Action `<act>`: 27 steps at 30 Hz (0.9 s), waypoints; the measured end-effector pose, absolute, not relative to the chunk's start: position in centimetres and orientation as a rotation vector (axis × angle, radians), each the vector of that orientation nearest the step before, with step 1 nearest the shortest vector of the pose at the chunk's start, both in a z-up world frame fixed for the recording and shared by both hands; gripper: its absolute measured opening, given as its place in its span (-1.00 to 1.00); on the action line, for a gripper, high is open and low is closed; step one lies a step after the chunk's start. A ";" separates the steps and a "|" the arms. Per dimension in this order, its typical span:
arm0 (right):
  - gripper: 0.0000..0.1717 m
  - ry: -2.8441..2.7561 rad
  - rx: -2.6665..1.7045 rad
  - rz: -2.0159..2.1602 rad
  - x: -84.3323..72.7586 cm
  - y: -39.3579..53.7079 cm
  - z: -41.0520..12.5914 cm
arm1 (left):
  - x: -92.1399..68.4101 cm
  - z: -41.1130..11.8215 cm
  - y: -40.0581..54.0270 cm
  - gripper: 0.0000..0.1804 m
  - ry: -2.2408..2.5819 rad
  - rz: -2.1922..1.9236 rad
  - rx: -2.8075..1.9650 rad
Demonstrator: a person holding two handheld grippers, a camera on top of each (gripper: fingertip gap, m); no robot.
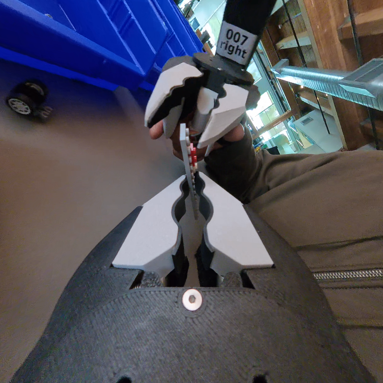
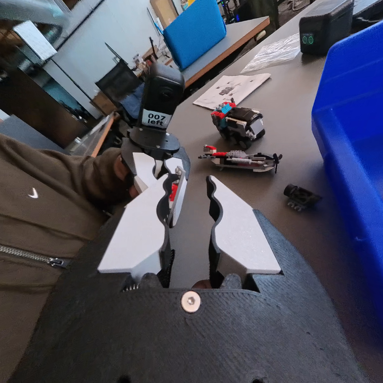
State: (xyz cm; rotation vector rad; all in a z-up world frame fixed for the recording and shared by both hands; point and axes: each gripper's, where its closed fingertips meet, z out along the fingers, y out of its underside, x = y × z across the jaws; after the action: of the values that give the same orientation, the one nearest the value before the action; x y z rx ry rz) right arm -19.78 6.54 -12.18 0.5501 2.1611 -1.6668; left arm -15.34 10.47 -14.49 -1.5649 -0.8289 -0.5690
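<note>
We see the left gripper clamped on a thin grey studded brick plate with red pieces; right gripper spread wide, plate beside one finger, unpinched. Risk: edge-held plate could pivot or slip.

Black ribbed gripper bodies, pale grey wavy-edged fingers, silver hex screw, olive zipped jacket sleeve.

Daylight pours in from the windows, which blow out to white, while the table stays evenly lit under soft shadows. Both views bend hard at the edges, and the far room smears with motion blur.
</note>
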 end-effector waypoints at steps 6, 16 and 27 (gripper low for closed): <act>-0.62 2.104 0.535 -1.630 -19.2 6.4 -12.3 | -15.3 -14.4 10.5 -0.93 -0.822 -0.580 -1.555; -0.91 2.056 0.501 -1.664 -18.7 6.1 -11.8 | -15.5 -14.1 10.3 -0.93 -0.821 -0.595 -1.515; -0.95 1.975 0.594 -1.773 -20.0 5.8 -11.2 | -16.5 -13.4 9.6 -0.91 -0.852 -0.591 -1.425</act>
State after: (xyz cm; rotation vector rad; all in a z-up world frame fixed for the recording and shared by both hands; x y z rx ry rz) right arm -19.95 5.85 -11.17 0.5941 1.9754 -1.7730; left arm -16.52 9.60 -13.43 -1.4251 -0.8524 -0.5915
